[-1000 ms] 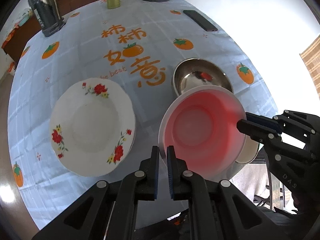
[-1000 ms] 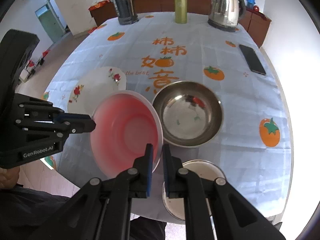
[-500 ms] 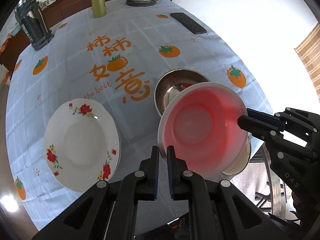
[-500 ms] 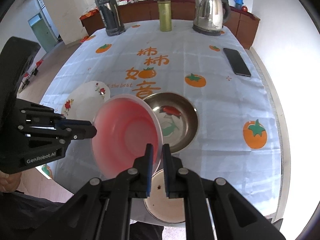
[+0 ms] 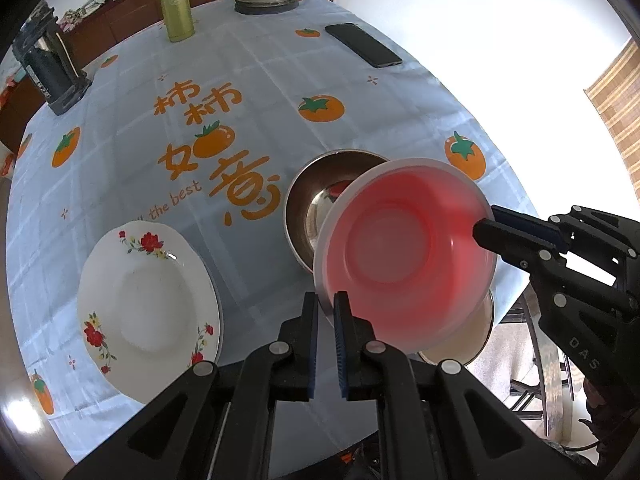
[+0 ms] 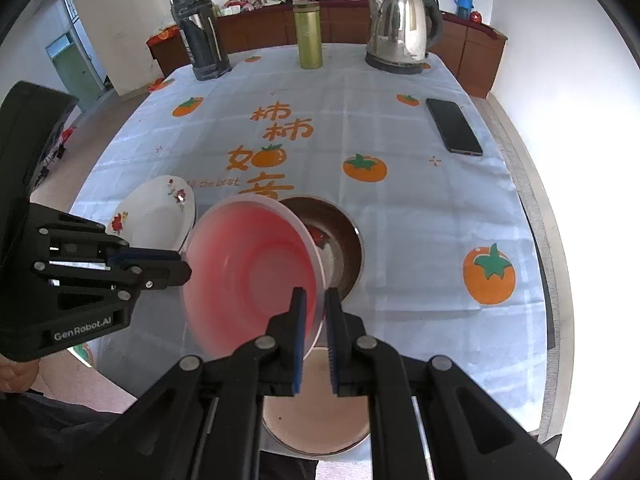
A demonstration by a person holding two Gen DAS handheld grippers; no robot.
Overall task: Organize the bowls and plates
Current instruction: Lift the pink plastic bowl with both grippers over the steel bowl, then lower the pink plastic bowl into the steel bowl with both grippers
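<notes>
A translucent pink bowl [image 5: 404,256] is held in the air over the table's near edge, tilted, and also shows in the right wrist view [image 6: 248,272]. My left gripper [image 5: 327,304] is shut on its left rim. My right gripper [image 6: 315,300] is shut on its right rim. A steel bowl [image 5: 312,200] sits on the table behind it, partly hidden; it also shows in the right wrist view [image 6: 344,240]. A brownish bowl [image 6: 316,416] lies below the pink one at the table edge. A white floral plate [image 5: 144,312] lies to the left.
A black phone [image 6: 454,126], a steel kettle [image 6: 400,28], a green flask [image 6: 308,34] and a dark thermos [image 6: 198,28] stand at the far side. The table edge [image 6: 540,240] runs close on the right. A wooden sideboard lines the back wall.
Both grippers have lifted the pink bowl higher and pulled back toward the near edge. The steel bowl and plate now look smaller and farther below. The brownish bowl shows more under the pink one.
</notes>
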